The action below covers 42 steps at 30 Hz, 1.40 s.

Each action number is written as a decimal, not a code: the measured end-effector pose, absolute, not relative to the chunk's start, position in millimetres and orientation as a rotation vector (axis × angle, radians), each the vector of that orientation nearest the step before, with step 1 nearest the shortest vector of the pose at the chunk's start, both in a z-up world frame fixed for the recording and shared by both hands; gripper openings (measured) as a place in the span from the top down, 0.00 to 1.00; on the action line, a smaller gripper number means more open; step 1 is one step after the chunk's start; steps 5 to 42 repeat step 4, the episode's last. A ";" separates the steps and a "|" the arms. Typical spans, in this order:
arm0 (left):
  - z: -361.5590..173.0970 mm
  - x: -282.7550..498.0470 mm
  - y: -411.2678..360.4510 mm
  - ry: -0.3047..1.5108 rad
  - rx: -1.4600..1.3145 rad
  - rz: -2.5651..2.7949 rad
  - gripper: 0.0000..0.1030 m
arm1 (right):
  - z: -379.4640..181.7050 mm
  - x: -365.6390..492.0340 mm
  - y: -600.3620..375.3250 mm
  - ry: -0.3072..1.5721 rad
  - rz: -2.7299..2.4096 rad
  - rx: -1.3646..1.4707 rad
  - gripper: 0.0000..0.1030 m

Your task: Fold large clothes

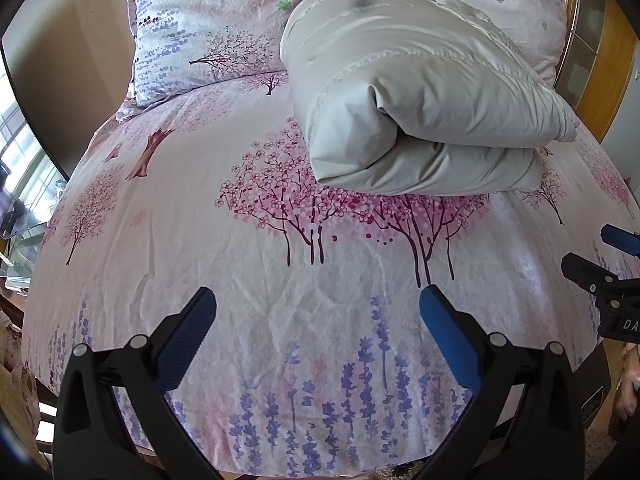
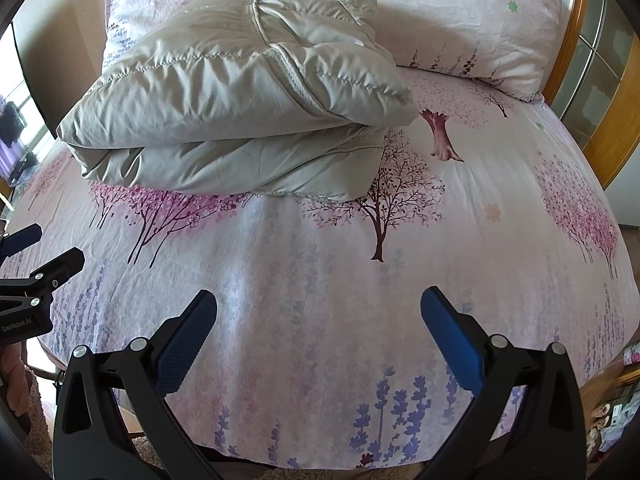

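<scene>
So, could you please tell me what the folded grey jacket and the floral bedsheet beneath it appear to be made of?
The folded grey jacket looks like padded synthetic shell, perhaps nylon or polyester: soft sheen, puffy quilted stitch lines. The floral bedsheet looks like matte woven cotton or a blend: no shine, fine creases, printed trees.

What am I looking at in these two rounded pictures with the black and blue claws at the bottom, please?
Each picture comes from a fisheye camera mounted on a hand-held gripper; a person holds one gripper in each hand. The left wrist view looks along the left gripper, the right wrist view along the right gripper. Both grippers are open and hold nothing. Each also shows at the edge of the other's picture. They hover over a bed covered by a floral sheet printed with pink trees and purple flowers. On it lies a pale grey padded jacket, already folded into a thick bundle. Behind it are matching pillows.
</scene>
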<state>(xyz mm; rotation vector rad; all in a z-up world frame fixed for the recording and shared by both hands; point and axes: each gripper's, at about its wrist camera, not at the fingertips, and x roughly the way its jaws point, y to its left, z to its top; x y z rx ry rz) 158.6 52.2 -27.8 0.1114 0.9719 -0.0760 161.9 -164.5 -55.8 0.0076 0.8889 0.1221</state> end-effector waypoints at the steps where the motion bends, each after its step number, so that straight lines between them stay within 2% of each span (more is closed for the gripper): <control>1: -27.8 158.3 52.1 0.972 0.111 -0.076 0.02 | -56.0 161.8 -164.3 0.889 0.122 0.008 0.01; 42: -28.3 158.3 51.7 0.974 0.110 -0.074 0.02 | -56.0 162.6 -165.1 0.890 0.122 0.008 0.01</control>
